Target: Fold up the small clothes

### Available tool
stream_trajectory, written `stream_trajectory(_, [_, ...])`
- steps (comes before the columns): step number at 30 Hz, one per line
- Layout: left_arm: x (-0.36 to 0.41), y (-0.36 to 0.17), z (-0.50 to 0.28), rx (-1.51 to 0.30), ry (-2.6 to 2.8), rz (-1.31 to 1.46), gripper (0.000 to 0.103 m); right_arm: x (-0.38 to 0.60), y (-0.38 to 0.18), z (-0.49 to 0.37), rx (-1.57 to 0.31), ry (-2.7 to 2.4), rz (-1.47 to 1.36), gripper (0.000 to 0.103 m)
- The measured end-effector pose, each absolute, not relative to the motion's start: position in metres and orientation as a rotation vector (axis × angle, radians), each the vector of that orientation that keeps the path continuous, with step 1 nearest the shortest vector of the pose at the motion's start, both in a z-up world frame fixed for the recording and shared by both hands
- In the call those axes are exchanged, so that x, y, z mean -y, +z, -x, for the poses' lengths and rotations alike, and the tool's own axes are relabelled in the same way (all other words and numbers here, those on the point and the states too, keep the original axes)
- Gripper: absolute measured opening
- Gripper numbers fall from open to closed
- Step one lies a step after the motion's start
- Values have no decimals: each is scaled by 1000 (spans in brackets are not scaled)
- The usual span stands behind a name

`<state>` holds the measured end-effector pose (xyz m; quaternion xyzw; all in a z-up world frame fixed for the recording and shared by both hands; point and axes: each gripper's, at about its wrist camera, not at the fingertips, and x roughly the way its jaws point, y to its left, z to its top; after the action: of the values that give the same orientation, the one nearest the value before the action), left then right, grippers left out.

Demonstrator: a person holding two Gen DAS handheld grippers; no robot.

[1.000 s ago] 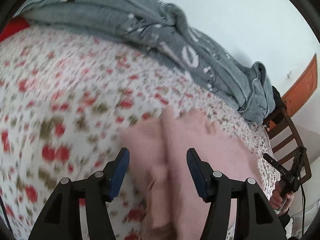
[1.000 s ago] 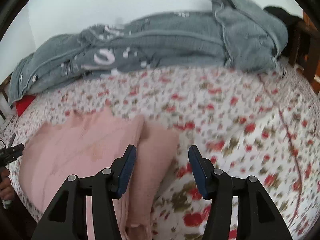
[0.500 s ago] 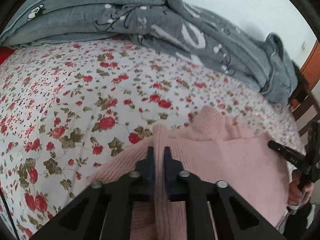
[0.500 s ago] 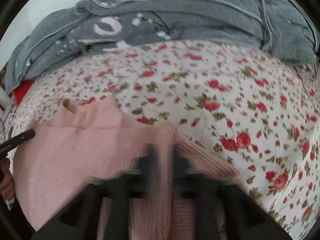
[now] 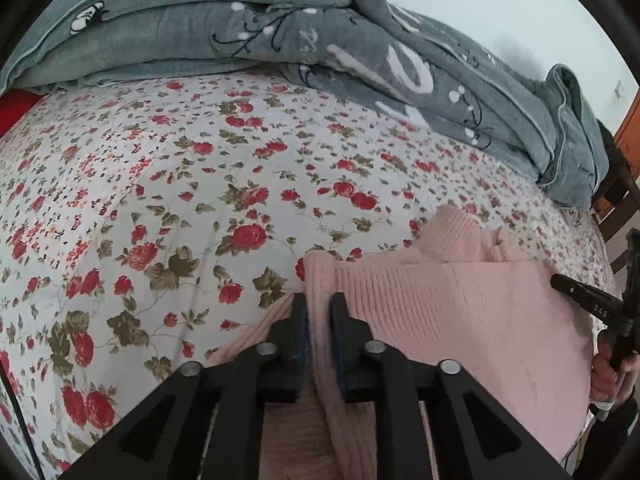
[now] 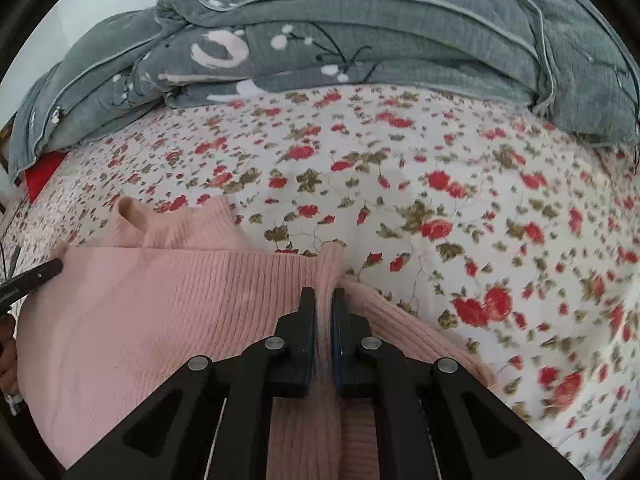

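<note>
The pink sweater [image 5: 460, 312] lies on the bed [image 5: 160, 200], near its front edge. The left gripper [image 5: 319, 320] pinches a bunched fold at one side, the right gripper [image 6: 324, 312] at the other. Both jaws have just eased a little but hold knit. The knit is soft and stretchy. It could slip out, or sag and wrinkle the fold.

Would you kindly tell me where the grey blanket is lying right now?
The grey blanket lies bunched along the far edge of the floral bedsheet, against the wall, well beyond the pink sweater in both wrist views.
</note>
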<state>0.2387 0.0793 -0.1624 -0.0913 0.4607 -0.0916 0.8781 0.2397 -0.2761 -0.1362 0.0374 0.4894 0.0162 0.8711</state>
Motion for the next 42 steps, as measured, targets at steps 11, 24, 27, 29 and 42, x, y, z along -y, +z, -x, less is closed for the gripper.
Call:
stream_trajectory(11, [-104,-138,-198,-913,-158,193,52,253,-90,-179,-867,27,-62,39])
stream_trajectory(24, [-117,-137,-136,-883,-211,276,63,200,-86,-122,-799,79,-56,33])
stream_trajectory(27, [-124,-147,-123,-887,-272,369,66,185,-97,-102,-812,125,-30,29])
stream_trajectory(29, [-126,-157,-117,-907,-325,430,67,175,-103,-91,-805,150,2,29])
stream_trajectory(42, [-103,-192,-130,-964,-394,506,75,144,-134,-63,-770,163,58,36])
